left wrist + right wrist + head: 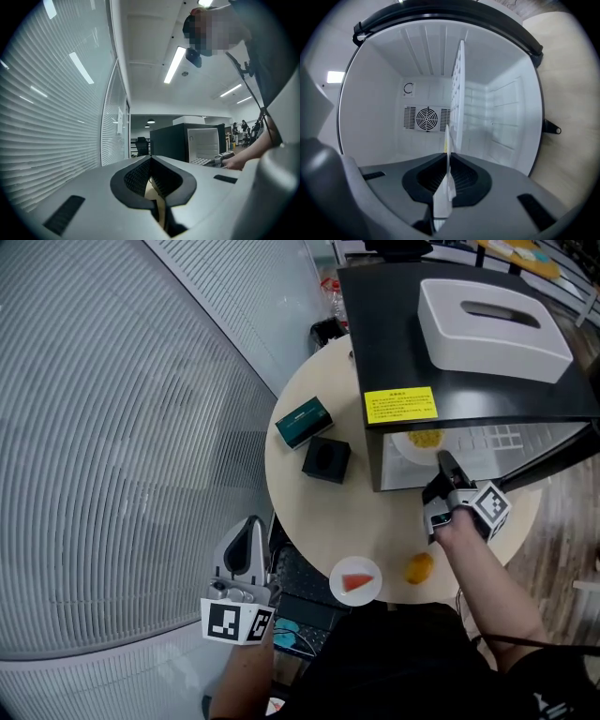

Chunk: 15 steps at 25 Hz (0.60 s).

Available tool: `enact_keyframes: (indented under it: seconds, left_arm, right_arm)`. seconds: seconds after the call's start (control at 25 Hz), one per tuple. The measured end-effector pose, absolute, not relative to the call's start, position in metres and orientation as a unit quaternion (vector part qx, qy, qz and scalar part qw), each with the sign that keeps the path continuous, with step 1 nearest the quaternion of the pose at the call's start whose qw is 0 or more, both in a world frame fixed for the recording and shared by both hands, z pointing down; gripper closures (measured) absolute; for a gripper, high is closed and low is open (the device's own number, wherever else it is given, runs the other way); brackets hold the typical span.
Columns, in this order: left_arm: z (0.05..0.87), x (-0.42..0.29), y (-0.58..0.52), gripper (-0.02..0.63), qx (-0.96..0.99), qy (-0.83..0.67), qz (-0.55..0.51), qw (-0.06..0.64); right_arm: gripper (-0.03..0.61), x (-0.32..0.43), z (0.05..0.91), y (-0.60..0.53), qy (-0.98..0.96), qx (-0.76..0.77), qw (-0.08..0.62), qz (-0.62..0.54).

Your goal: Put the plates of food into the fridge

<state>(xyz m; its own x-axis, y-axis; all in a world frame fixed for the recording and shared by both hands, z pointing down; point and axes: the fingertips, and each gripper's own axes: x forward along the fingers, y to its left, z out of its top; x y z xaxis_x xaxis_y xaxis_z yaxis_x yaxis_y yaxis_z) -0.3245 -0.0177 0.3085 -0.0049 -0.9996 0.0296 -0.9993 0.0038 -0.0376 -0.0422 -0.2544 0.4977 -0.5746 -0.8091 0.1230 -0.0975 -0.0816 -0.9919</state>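
Note:
A black mini fridge (469,395) stands open on the round table (291,474). My right gripper (444,464) is at its opening, shut on the rim of a white plate with yellow food (418,442), which lies just inside. In the right gripper view the plate (446,187) shows edge-on between the jaws of the right gripper (448,161), with the white fridge interior (384,93) and its wire shelf (458,93) behind. A second plate with a red slice (354,580) sits at the table's near edge. My left gripper (249,529) hangs off the table's near left, shut and empty (151,161).
A yellow-orange food item (419,567) lies beside the red-slice plate. A green box (304,421) and a black box (326,459) sit left of the fridge. A white tissue box (492,324) rests on top. The fridge door (553,460) swings out to the right. Blinds (112,446) fill the left.

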Motion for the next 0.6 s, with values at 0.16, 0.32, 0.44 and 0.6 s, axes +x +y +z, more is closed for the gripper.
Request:
enact_keyframes:
  seconds: [0.16, 0.32, 0.44, 0.6]
  left_arm:
    - [0.310, -0.323, -0.013, 0.607, -0.698, 0.715, -0.025, 0.000]
    - [0.307, -0.320, -0.005, 0.607, -0.688, 0.725, -0.025, 0.005]
    - [0.302, -0.312, 0.000, 0.607, -0.683, 0.730, -0.030, 0.013]
    - [0.296, -0.297, 0.011, 0.607, -0.677, 0.735, -0.030, 0.019]
  right_arm:
    - [0.557, -0.046, 0.493, -0.257, 0.644, -0.352, 0.269, -0.624]
    - [0.539, -0.048, 0.492, -0.256, 0.676, -0.347, 0.241, -0.604]
    - [0.478, -0.048, 0.488, -0.255, 0.701, -0.337, 0.225, -0.587]
    - [0.407, -0.044, 0.484, -0.253, 0.718, -0.320, 0.216, -0.579]
